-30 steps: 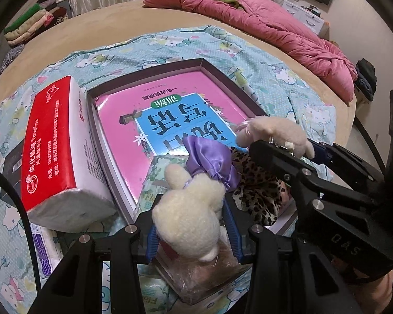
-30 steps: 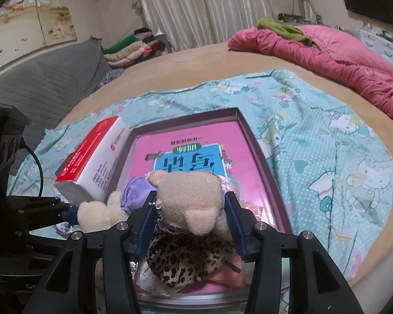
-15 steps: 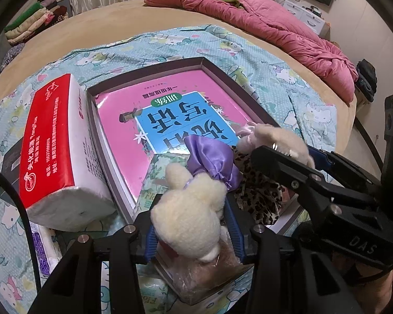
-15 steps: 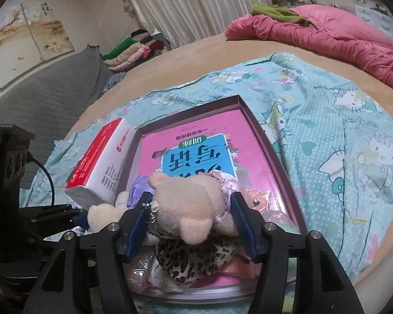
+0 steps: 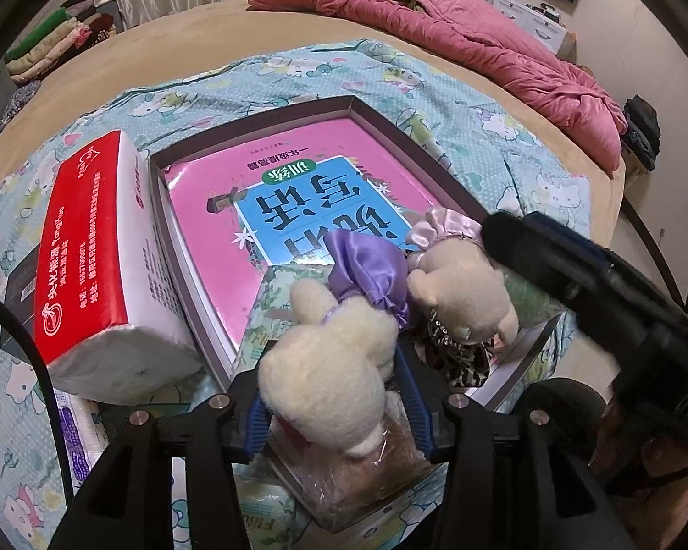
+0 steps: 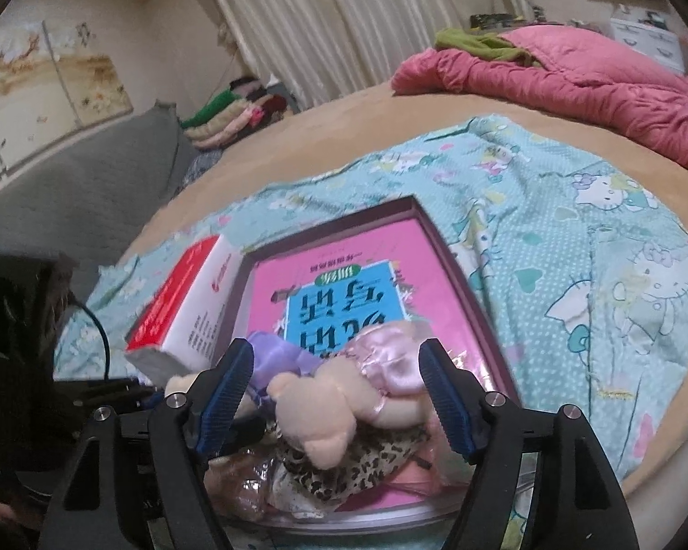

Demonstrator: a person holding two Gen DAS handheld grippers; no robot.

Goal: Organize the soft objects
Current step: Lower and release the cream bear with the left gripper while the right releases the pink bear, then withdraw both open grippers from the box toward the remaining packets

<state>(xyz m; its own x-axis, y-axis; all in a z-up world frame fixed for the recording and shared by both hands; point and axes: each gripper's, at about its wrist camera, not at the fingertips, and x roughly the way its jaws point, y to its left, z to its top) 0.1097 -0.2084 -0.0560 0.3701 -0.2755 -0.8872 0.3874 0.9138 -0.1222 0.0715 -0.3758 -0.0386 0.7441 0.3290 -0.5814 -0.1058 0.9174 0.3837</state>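
Two plush bears sit in the box (image 5: 440, 169): right claw (image 6: 339, 405) opening off the pink-dressed bear (image 6: 325, 417), left claw (image 5: 335, 408) opening around the cream bear (image 5: 330, 366).

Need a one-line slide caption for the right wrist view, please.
Right tool opening around tan teddy lying on leopard-print fabric at box edge.

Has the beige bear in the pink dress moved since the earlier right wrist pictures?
Yes. The beige bear has tipped over toward the leopard cloth, lower against the pink book, as the right gripper jaws are opening.
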